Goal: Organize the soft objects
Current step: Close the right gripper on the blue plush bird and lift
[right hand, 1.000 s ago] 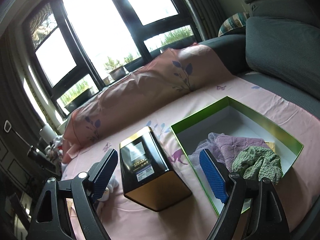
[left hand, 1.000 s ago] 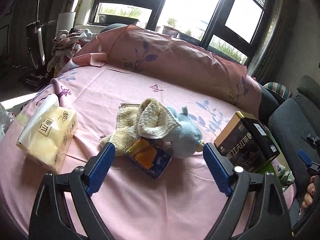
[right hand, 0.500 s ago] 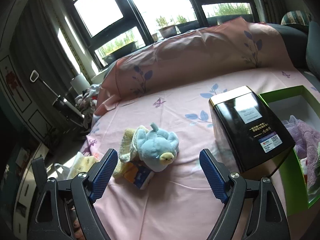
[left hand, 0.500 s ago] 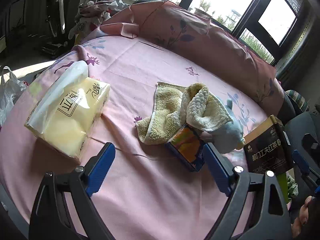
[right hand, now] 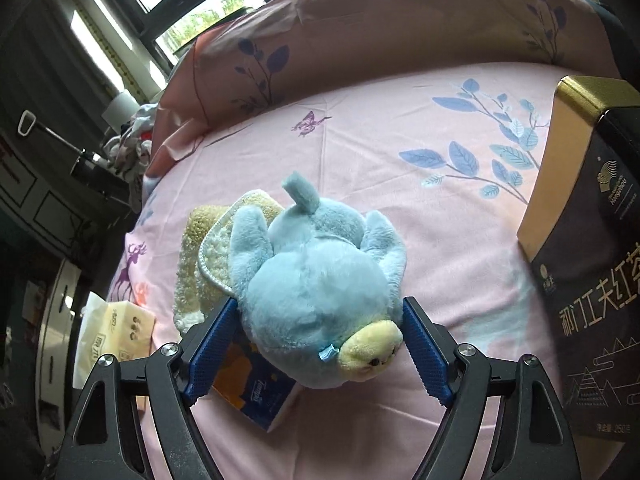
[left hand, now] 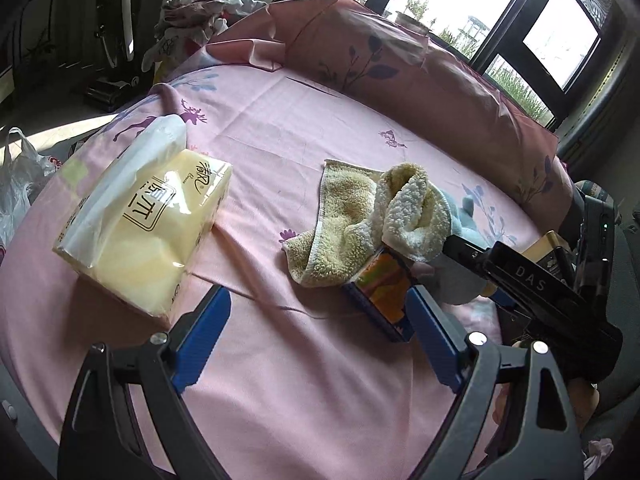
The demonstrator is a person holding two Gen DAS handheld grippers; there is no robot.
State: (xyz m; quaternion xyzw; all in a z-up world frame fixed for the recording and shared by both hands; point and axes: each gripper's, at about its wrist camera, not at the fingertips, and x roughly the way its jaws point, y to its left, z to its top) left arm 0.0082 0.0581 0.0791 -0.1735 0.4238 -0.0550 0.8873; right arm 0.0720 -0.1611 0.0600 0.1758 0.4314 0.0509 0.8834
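The pink bed sheet [left hand: 304, 120] fills both views. Beyond the left finger of the left gripper [left hand: 316, 332] lies the tissue pack [left hand: 144, 220]; its fingers stand wide and hold nothing. Half a second ago the right gripper [right hand: 320, 344] looked at the blue plush toy [right hand: 316, 304] from a distance; now its wide fingers stand on both sides of the toy, close to it, not yet pressing. So I judge that the grasp comes next. Behind the left finger lies the yellow towel [right hand: 200, 264], under it the small tissue packet [right hand: 260, 396], and beyond the right finger the black tea tin [right hand: 592, 280].
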